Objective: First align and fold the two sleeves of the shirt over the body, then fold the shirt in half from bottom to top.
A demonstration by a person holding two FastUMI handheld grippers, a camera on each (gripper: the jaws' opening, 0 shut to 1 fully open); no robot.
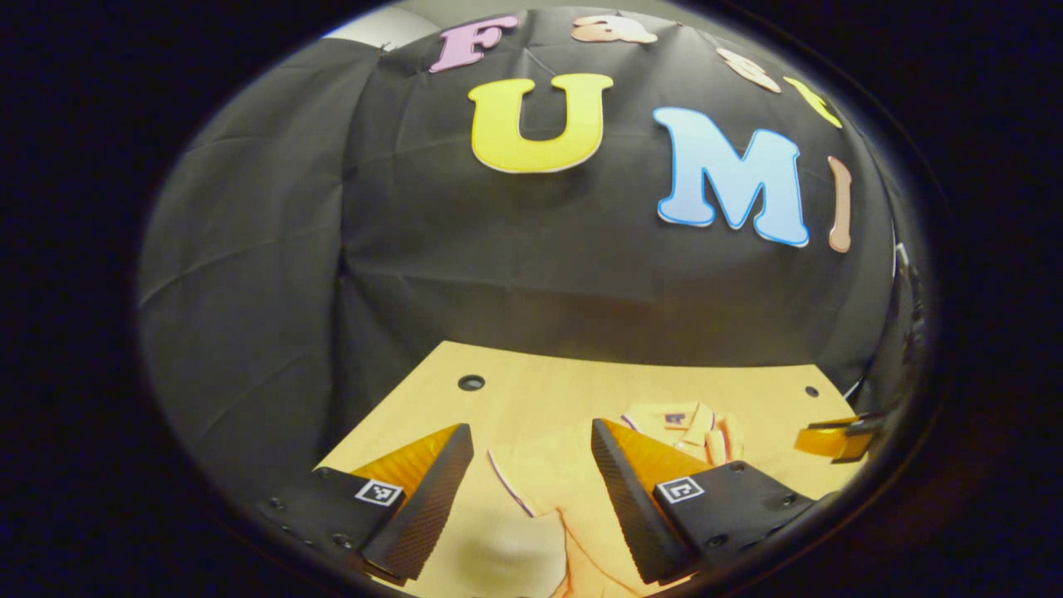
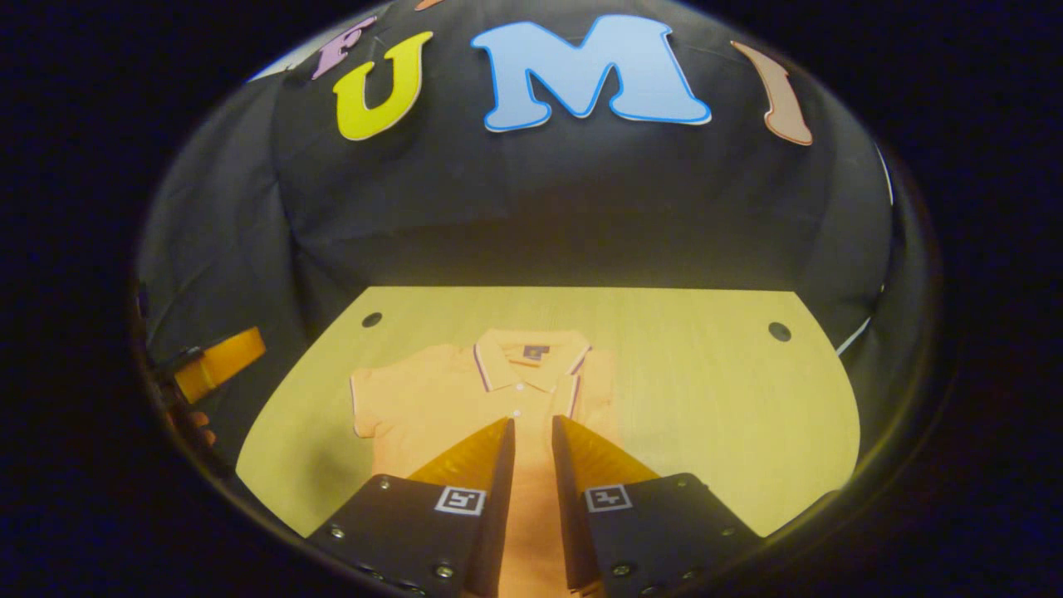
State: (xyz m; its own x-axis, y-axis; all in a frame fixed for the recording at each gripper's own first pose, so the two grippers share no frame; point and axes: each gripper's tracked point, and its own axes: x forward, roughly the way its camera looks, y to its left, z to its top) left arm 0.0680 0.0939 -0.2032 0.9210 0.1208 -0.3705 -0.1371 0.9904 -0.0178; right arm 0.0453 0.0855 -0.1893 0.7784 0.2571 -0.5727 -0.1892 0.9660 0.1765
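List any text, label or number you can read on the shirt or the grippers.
Neck label inside the collar of the shirt: a small dark patch, too small to read.
Square markers on the left gripper and on the right gripper: black-and-white coded patterns, no words or numbers.

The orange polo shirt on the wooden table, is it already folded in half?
No, the orange polo shirt lies open on the wooden table, with one sleeve spread outward.

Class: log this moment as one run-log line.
shirt: flat on table | one sleeve folded | left gripper: open | right gripper: nearly closed, empty
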